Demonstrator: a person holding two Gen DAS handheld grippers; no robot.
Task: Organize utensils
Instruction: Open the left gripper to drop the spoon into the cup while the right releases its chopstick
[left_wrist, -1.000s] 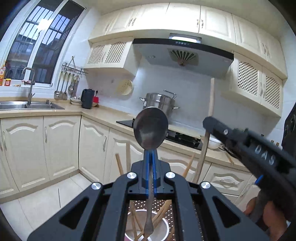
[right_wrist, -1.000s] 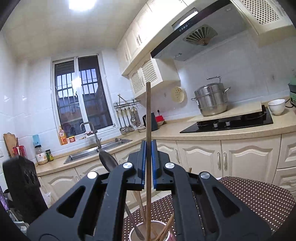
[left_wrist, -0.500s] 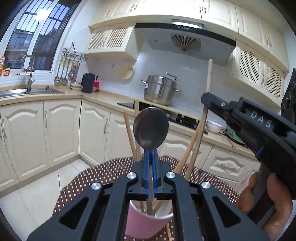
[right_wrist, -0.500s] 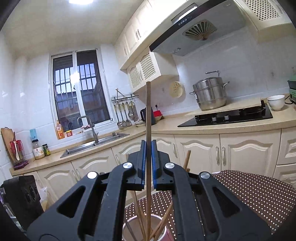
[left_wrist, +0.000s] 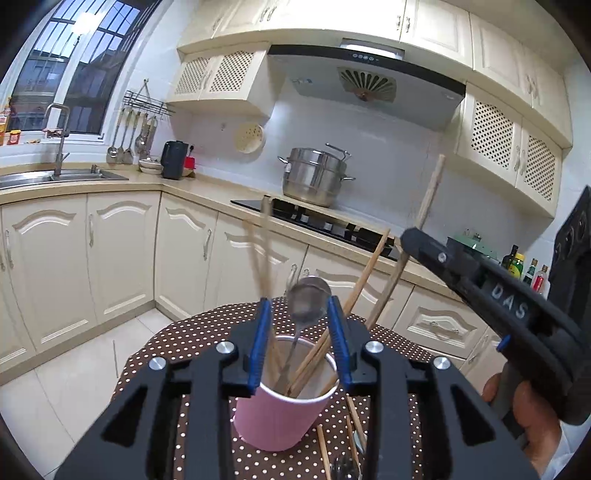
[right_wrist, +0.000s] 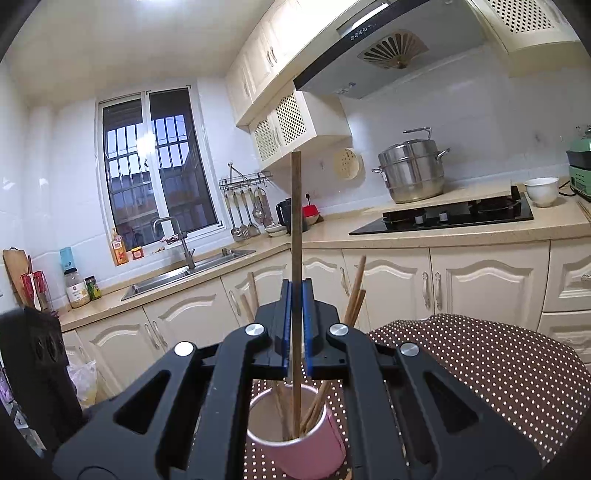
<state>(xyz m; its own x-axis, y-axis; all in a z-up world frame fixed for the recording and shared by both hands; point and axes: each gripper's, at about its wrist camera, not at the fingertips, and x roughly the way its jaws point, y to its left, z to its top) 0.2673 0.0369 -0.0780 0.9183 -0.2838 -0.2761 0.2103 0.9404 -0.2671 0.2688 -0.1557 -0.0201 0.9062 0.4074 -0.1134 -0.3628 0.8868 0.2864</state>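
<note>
A pink cup (left_wrist: 277, 421) stands on the dotted tablecloth (left_wrist: 207, 332) with several wooden chopsticks (left_wrist: 364, 280) leaning in it. My left gripper (left_wrist: 297, 301) hovers just above the cup's rim and its jaws are opening. A blurred metal spoon (left_wrist: 309, 302) stands loose between the pads, its handle down inside the cup. My right gripper (right_wrist: 295, 291) is shut on one upright wooden chopstick (right_wrist: 295, 221), whose lower end dips into the pink cup (right_wrist: 314, 450). In the left wrist view, the right gripper (left_wrist: 408, 240) comes in from the right with that chopstick (left_wrist: 430, 192).
Loose chopsticks (left_wrist: 355, 419) and another spoon (left_wrist: 345, 469) lie on the cloth right of the cup. Behind the table run cream cabinets, a hob (right_wrist: 443, 218) with a steel pot (right_wrist: 412, 170), and a sink (right_wrist: 184, 269). A hand (left_wrist: 524, 417) holds the right gripper's handle.
Both grippers have come down toward the cup. The left jaws have parted and the spoon has slid down between them into the cup. The right gripper's chopstick now reaches into the cup.
</note>
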